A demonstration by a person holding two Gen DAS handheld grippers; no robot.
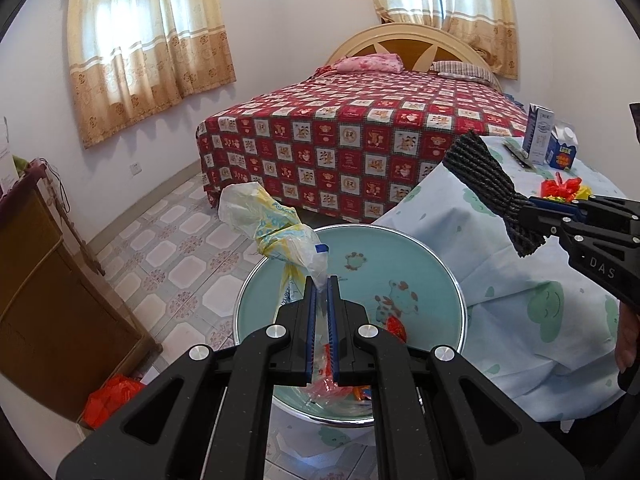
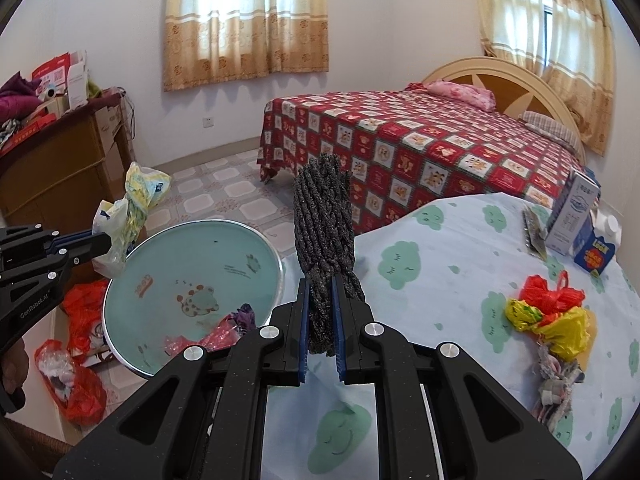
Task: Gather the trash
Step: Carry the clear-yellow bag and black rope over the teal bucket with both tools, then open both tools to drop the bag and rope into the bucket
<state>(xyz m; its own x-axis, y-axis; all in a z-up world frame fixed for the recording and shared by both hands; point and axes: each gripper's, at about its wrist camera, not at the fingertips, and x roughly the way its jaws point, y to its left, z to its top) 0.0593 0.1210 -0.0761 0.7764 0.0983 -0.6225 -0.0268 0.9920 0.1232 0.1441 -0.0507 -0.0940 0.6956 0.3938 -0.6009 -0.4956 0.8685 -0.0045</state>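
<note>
My left gripper (image 1: 322,292) clamps the light, limp, knotted clear plastic bag (image 1: 276,236) by its neck; my right gripper (image 2: 322,300) pinches the soft dark rope bundle (image 2: 324,220) at its bound waist.

Open basin (image 2: 256,240) beside the table (image 2: 440,264): its mouth is unobstructed, wrappers (image 2: 216,336) lying low inside. Cartons (image 2: 576,216) and knotted bags (image 2: 548,312) crowd the table's far right side.
</note>
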